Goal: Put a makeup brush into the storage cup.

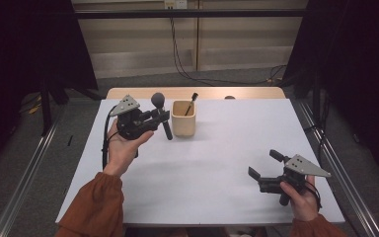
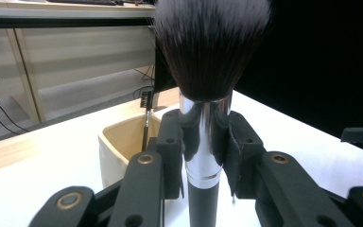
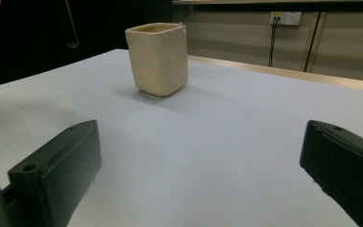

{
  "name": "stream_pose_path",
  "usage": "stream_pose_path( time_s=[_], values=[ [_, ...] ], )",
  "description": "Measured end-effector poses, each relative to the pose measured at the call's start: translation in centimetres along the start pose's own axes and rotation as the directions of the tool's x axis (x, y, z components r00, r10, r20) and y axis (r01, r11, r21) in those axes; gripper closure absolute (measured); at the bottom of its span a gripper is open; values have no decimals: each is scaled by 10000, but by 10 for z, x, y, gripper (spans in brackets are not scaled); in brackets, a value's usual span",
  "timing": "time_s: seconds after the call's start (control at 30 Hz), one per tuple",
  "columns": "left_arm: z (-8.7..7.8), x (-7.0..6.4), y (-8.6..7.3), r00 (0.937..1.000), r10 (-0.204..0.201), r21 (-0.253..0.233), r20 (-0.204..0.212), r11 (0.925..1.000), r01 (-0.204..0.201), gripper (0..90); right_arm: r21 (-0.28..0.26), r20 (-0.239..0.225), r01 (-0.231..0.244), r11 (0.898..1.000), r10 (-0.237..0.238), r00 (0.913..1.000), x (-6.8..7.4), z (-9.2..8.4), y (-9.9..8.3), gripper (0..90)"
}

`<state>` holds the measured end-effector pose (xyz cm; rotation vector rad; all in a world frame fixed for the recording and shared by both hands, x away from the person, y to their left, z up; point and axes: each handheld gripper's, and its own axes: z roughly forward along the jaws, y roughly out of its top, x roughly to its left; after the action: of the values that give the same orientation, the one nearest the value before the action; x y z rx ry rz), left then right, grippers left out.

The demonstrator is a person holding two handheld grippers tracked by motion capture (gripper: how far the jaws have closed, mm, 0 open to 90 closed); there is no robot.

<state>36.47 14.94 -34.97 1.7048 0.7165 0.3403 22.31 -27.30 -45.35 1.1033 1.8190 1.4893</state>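
One makeup brush (image 2: 203, 156) pinched in left hand-held gripper (image 1: 161, 116), raised just beside cream holder (image 1: 183, 119); thin brush (image 1: 193, 100) already inside. Insertion left. Right hand-held gripper (image 1: 265, 164) spread, empty.

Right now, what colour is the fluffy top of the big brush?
Dark brown-black bristles with pale tips, clearest in the left gripper view.

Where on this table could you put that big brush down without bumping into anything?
The wide white middle of the table, between the cream cup and the right gripper, lies bare. So does the far right stretch beyond the cup. It is crowded at the far left, where the left gripper holds the brush beside the cup.
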Motion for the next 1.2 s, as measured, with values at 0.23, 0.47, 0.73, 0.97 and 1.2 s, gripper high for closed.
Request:
stream_pose_path(
  time_s=[0.23,0.47,0.73,0.97,1.2],
  values=[
    [10,7,5,9998,23,-8,-204,10000,-23,709,79,-68,-66,9999,66,10000,0,1,-1,0],
    [20,9,19,9995,189,-141,-261,9997,-193,709,69,-81,-65,10000,66,9999,1,2,-1,0],
    [34,14,28,9978,361,-397,-548,9985,-383,709,91,-45,-64,9999,64,10000,0,2,-2,0],
    [41,19,35,9969,417,-507,-674,9977,-451,709,48,-48,-32,10000,32,10000,0,1,-2,0],
    [54,23,39,9962,391,-387,-782,9984,-422,709,5,-60,-13,10000,13,10000,0,2,-2,0]
  ],
)
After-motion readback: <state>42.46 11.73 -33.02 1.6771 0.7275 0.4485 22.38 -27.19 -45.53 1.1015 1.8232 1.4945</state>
